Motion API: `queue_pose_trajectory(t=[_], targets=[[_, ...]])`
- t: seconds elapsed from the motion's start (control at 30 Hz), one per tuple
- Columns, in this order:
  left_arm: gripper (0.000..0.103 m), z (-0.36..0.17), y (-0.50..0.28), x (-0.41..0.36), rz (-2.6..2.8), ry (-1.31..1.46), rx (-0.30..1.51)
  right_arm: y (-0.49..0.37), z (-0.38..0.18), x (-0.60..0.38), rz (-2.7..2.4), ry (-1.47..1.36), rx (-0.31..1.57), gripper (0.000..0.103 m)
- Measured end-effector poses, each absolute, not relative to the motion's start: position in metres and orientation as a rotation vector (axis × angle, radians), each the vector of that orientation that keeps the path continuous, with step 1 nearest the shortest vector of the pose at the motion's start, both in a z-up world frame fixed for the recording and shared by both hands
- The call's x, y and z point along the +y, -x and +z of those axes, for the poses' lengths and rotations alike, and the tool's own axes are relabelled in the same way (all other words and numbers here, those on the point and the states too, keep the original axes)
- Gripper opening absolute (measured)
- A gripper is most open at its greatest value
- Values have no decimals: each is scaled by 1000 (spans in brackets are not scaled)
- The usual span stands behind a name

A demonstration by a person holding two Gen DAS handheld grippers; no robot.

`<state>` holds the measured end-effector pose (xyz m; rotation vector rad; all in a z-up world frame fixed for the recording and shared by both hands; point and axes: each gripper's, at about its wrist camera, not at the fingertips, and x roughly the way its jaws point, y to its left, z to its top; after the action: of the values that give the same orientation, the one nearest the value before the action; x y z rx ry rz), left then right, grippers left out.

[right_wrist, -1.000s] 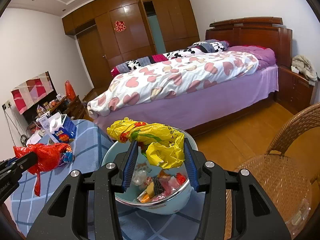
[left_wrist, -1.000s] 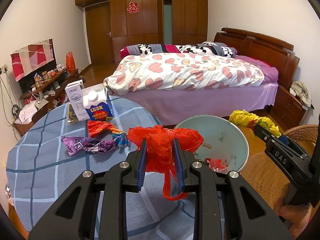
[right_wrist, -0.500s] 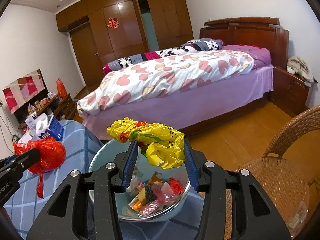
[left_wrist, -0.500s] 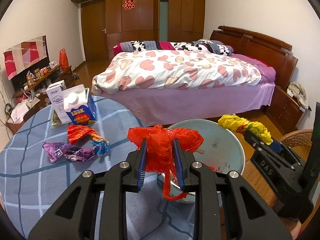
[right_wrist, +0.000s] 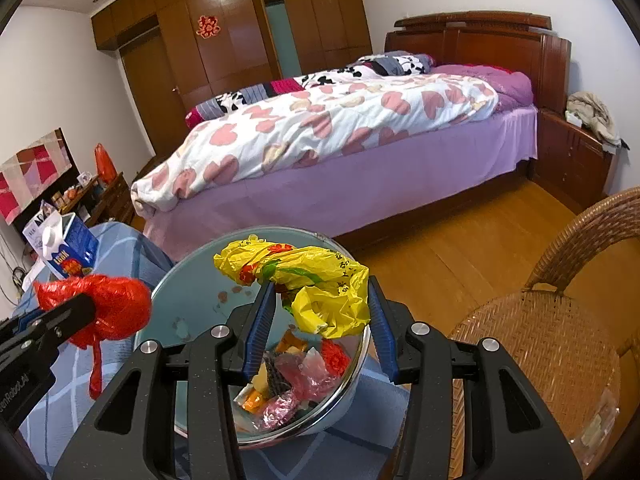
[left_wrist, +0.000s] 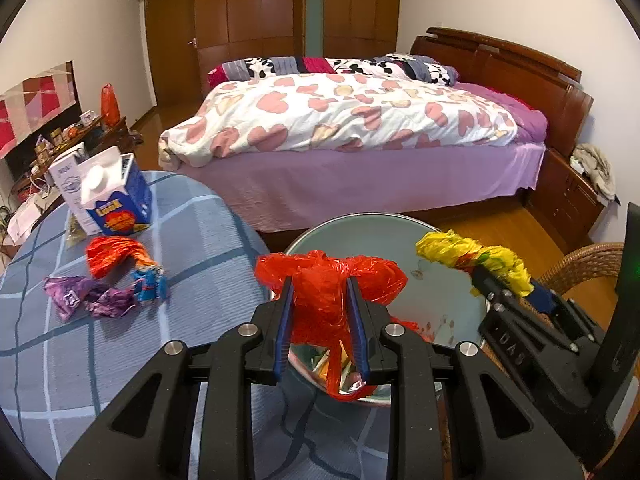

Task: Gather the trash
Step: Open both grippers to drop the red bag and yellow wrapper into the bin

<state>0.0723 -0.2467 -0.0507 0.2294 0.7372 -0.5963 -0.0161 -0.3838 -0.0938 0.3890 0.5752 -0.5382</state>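
Observation:
My left gripper [left_wrist: 320,304] is shut on a crumpled red plastic bag [left_wrist: 328,276] and holds it over the near rim of a pale blue metal bowl [left_wrist: 448,300]. My right gripper [right_wrist: 320,308] is shut on a crumpled yellow plastic bag [right_wrist: 320,280] above the same bowl [right_wrist: 192,280], which holds several wrappers [right_wrist: 288,376]. The left gripper and the red bag [right_wrist: 108,308] show at the left of the right wrist view. The right gripper and the yellow bag [left_wrist: 476,256] show at the right of the left wrist view.
On the blue checked tablecloth [left_wrist: 120,360] lie an orange wrapper [left_wrist: 116,252], a purple wrapper [left_wrist: 88,300] and a small blue wrapper [left_wrist: 148,284]. A blue milk carton [left_wrist: 116,200] and a white box [left_wrist: 68,184] stand behind. A wicker chair [right_wrist: 540,340] is right; a bed [left_wrist: 360,128] lies beyond.
Both grippers moved right and forward with their bags, so each bag now hangs over the bowl. The wrappers on the cloth have shifted left in view.

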Motion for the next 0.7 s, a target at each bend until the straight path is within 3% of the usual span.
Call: queue_pose_trajectory(t=[0.5,0.6,0.67,0.7], targets=[[29,-80,-91,-263,-577,-225,801,1,-114,-389,-508,-397,641,49],[42,-79,-90,-264,-574,-231,794,0,-114,-389,-494,-412,638,56],[64,-78,-89,-262,-559,-233,787,1,-112,-391,-494,-420,634,58],[64,-77,-88,-261,-557,-231,784,3,-111,-391,-496,-424,624,59]])
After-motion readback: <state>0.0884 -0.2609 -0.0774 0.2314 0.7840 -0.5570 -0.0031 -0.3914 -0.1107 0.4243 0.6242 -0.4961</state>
